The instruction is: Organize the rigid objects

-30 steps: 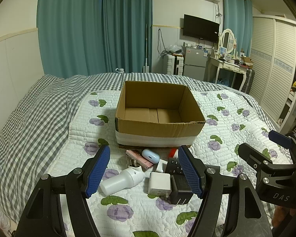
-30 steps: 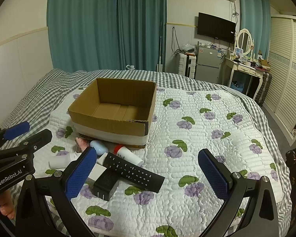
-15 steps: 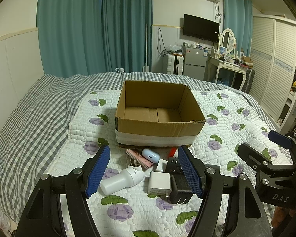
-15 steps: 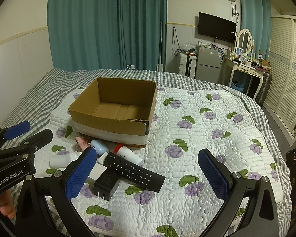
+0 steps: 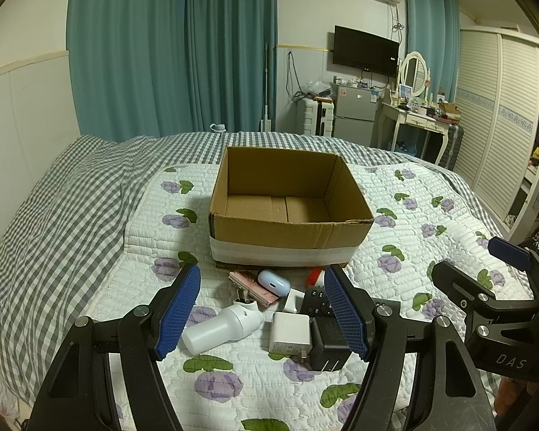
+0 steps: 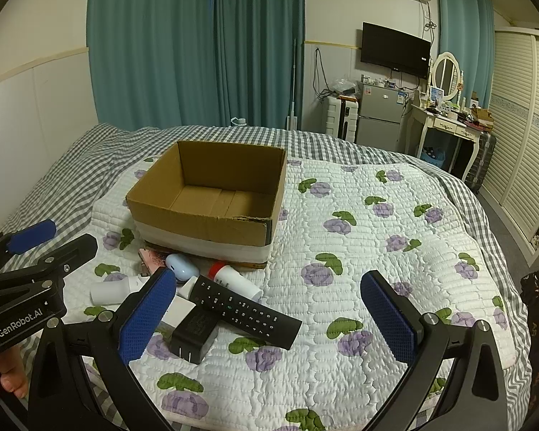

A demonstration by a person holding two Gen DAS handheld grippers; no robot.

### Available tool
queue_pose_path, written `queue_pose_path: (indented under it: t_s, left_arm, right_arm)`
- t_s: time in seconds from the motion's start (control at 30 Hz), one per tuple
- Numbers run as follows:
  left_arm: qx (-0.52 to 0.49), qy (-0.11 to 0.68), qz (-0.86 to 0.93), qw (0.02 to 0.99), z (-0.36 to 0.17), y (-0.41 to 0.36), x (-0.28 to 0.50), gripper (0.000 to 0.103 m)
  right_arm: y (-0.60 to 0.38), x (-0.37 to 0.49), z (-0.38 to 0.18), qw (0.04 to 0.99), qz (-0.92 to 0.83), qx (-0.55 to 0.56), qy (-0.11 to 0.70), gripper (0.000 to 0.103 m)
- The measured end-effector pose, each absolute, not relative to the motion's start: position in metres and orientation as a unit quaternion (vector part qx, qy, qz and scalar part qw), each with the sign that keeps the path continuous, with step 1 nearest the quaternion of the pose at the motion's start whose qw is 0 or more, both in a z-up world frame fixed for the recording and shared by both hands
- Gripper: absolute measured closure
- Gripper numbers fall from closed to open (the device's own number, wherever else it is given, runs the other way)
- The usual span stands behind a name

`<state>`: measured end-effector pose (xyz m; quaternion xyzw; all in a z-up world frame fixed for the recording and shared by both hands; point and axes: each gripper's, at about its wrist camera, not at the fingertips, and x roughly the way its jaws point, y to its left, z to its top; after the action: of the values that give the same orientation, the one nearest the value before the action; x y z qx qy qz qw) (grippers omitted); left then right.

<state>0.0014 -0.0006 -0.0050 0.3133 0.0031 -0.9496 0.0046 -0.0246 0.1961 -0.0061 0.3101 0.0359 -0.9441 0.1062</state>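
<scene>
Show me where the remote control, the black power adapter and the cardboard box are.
remote control (image 6: 246, 309), right wrist view, middle of its button face.
black power adapter (image 6: 194, 334), right wrist view, top face.
cardboard box (image 5: 287, 228), left wrist view, near outer wall.

A cardboard box (image 5: 291, 212) sits at centre frame on a bed (image 5: 406, 222). In front of it, lower centre, a cluster lies on the bed: a case (image 5: 273, 281) just before the box, a bottle (image 5: 222, 330) to the lower left, a white charger (image 5: 290, 332) beside a black adapter (image 5: 330, 345), and a remote (image 6: 244, 309) to the right, its near end resting over the adapter.
</scene>
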Motion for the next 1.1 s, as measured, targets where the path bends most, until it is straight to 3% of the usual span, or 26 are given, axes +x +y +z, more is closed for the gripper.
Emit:
queue_pose_path:
  t_s: [1.1]
  left_arm:
    - [0.341,-0.005,-0.939,0.041,-0.017,0.001,-0.007,0.029]
  right_arm:
    - [0.206,-0.039,-0.002,0.149,-0.936,0.312,0.070,0.000]
